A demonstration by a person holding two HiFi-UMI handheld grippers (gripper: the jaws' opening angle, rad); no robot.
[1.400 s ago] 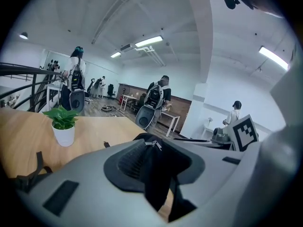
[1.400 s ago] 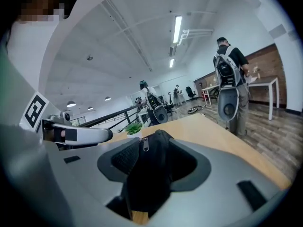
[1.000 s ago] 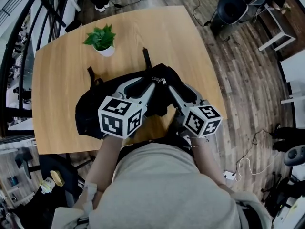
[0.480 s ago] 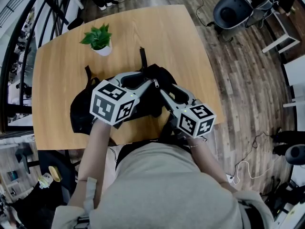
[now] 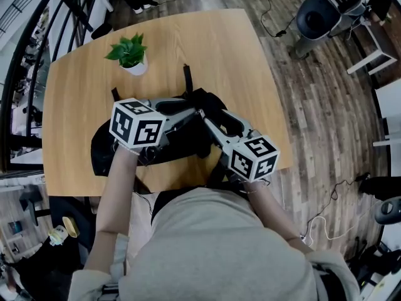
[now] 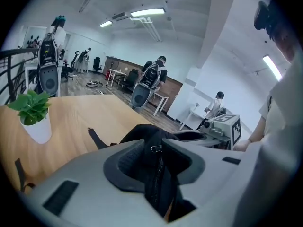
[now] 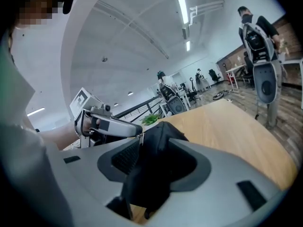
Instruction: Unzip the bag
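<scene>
**Bag (image 5: 212,104) ridge shared by both tongs, zip pull at the left tips**

We find it black and slumped across the middle of the table (image 5: 75,86) in the head view. Its long axis runs left to right, and one ridge stands up at frame centre.

From centre left, the left gripper (image 5: 187,113) reaches rightward onto that ridge. In its own view the jaws are pinched on a fold of the fabric. The zip pull (image 6: 155,148) sits just between their tips, and the zip track runs from it straight down toward the bottom of that frame, along the jaws. So we judge the left hand the nearer to the pull, with the zip lying along that gripper's own line.

From lower right, the right gripper (image 5: 208,119) slants up and left to the same ridge. Its jaws have just been opening and stand spread wide. A bunch of fabric lies between them, brushing them but, as we judge, not clamped.
</scene>
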